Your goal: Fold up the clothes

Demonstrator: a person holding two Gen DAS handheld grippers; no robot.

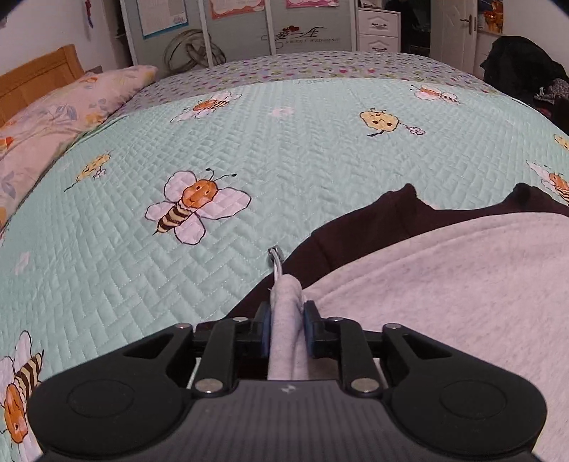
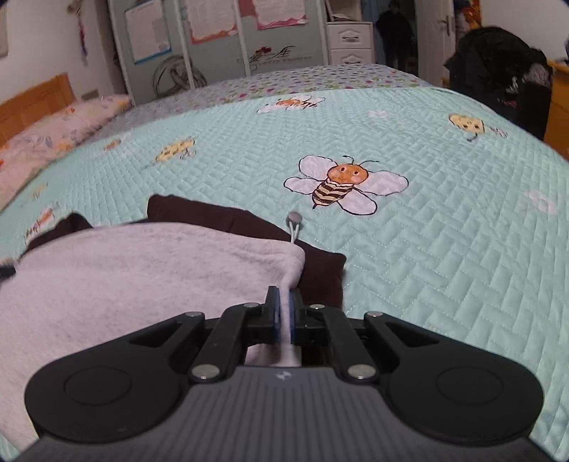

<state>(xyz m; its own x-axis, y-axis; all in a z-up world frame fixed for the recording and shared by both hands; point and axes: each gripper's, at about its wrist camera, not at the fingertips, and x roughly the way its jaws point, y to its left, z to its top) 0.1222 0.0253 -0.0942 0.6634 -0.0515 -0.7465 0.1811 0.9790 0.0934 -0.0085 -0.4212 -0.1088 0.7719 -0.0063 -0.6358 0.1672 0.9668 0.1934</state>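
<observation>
Where pillows [image 1: 53, 117] end, a bee-print quilt [image 1: 284, 149] covers the bed.

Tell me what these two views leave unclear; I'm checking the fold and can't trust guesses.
- Grey garment: type unknown; the left wrist view's right edge cuts it off.
- Dark garment: mostly buried under the grey one, right wrist view.
- Wardrobe posters: text too small.
- Doorway figure: dark, tiny.
</observation>
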